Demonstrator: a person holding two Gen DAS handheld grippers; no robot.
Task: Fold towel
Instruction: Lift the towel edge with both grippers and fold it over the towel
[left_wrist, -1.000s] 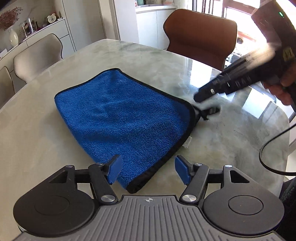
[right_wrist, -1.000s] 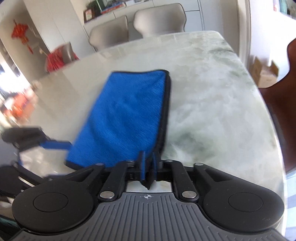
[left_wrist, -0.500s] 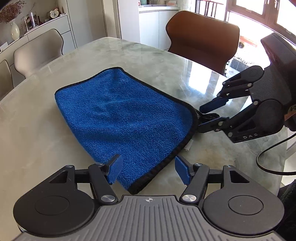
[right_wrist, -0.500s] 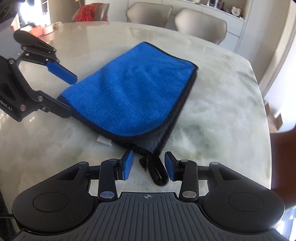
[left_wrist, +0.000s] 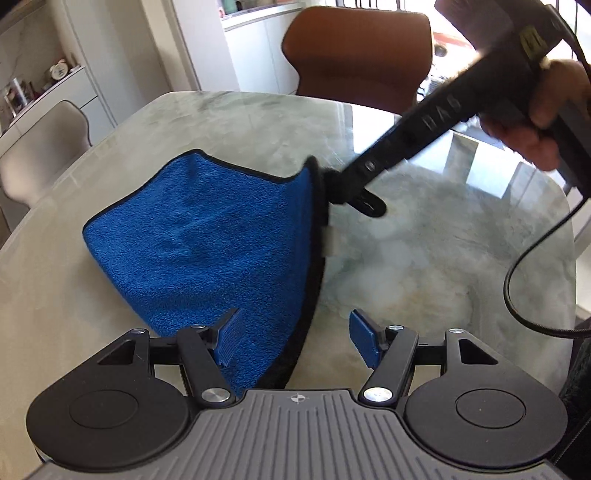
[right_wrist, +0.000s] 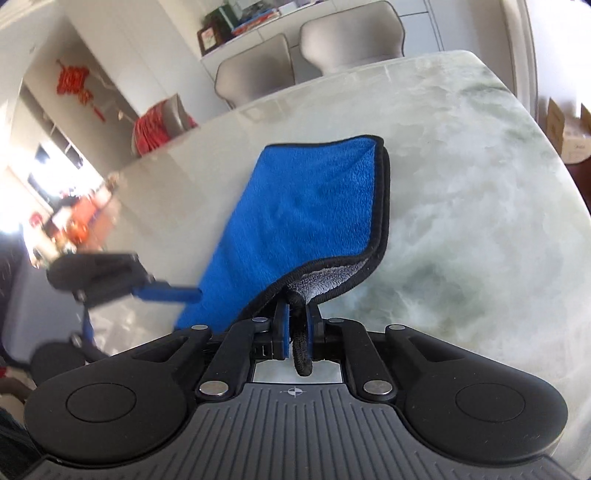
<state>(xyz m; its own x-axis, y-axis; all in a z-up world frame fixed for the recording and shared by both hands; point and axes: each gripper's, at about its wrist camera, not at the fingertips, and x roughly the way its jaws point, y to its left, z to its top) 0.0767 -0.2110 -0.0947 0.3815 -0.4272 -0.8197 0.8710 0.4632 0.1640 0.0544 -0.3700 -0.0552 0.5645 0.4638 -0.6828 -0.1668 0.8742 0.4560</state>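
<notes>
Now right hand-held gripper (right_wrist: 297, 332) pinches towel (left_wrist: 207, 251) corner; left hand-held gripper (left_wrist: 295, 338) wide; brown chair (left_wrist: 356, 55) beyond table (left_wrist: 443, 258).

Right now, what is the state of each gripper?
Left gripper: open, holding nothing.
Right gripper: closed on the towel corner.

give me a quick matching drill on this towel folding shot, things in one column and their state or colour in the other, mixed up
Things:
1. left tongs
2. right tongs
3. towel
4. chair behind the table

States:
a. brown
b. open, astride the near towel corner
c. shut on a towel corner
d. blue, one corner lifted

Pairs: 1-b, 2-c, 3-d, 4-a
</notes>
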